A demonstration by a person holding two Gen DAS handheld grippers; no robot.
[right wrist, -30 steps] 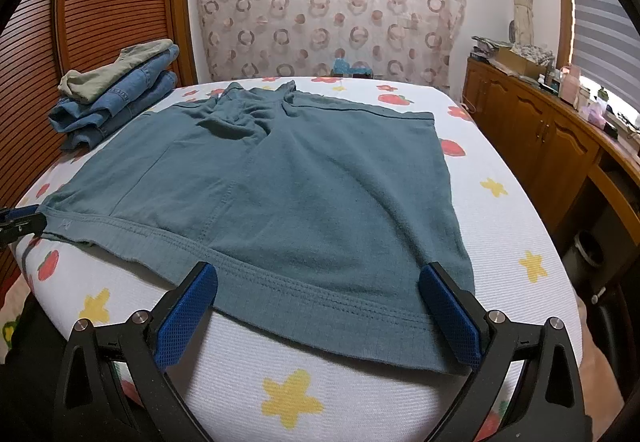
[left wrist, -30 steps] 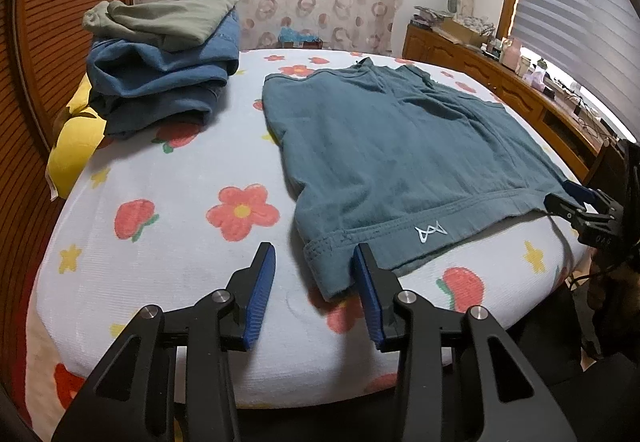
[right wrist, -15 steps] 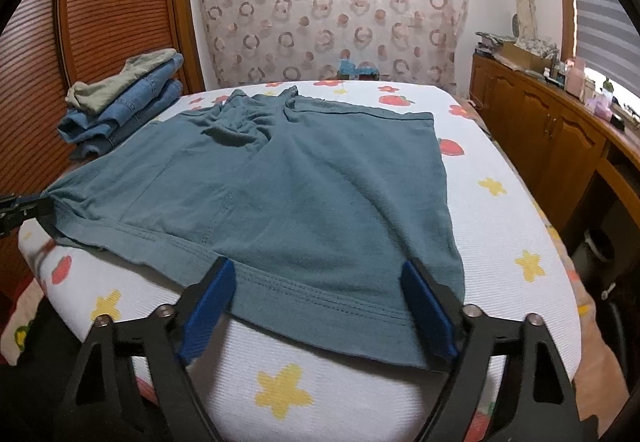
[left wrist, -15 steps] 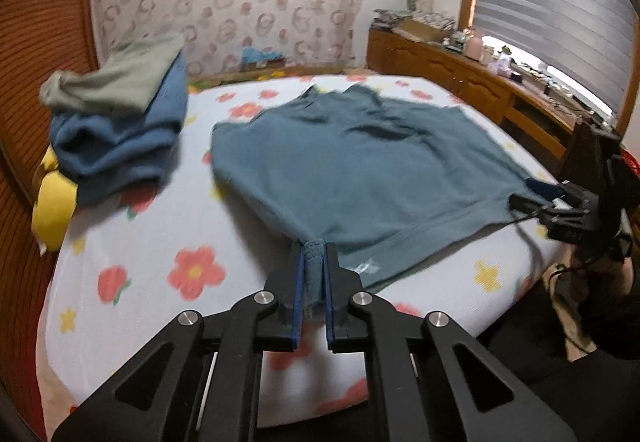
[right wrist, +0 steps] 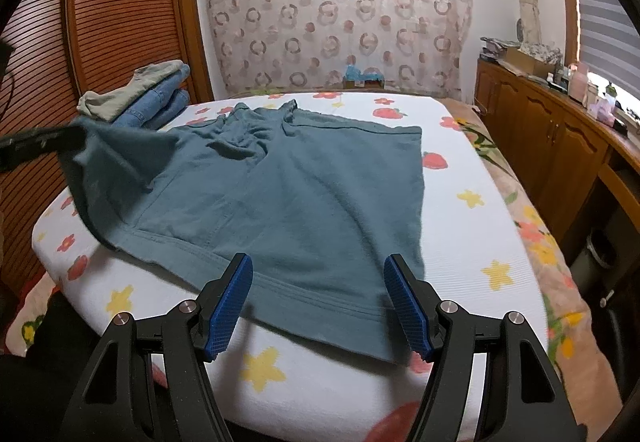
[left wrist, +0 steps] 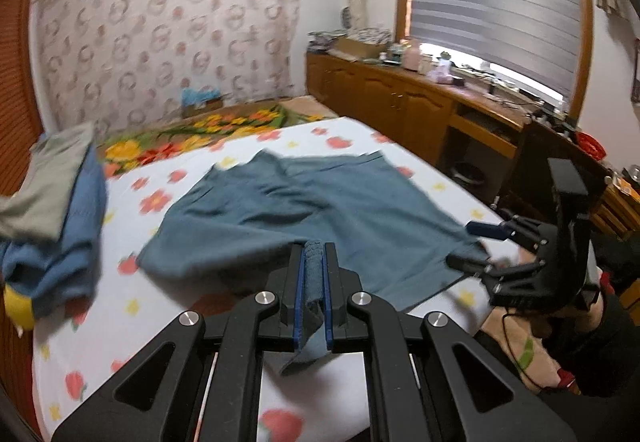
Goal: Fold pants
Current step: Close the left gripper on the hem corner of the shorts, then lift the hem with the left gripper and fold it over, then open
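Item: pants [right wrist: 288, 194], teal knit, short-legged, spread flat on the bed [right wrist: 472, 242], waistband toward the near edge, legs toward the far end.

Location: middle of the flowered bed cover; left waistband corner raised off the cover, the rest lying flat. A pile [right wrist: 152, 94] of folded jeans and other garments sits well apart at the far left corner.

Handling, as judged: light, soft and limp. The cloth drapes from any single hold and sags between two. Not fragile and not slippery; the ribbed waistband is the thickest, firmest part. Best holds are the two waistband corners, so the edge stays taut and the fold line runs straight. A hold in mid-panel would likely only bunch the fabric.

Left gripper [left wrist: 313, 282]: fingers fully closed, pinching a bunched waistband corner, with a tail of cloth hanging below the pads. From the right wrist view this corner hangs lifted, a slack slope running down to the flat part.

Right gripper [right wrist: 318, 302]: jaws moderately wide and just been closing. The right end of the waistband lies between the blue pads [right wrist: 230, 306], which do not press it yet. Nothing held.
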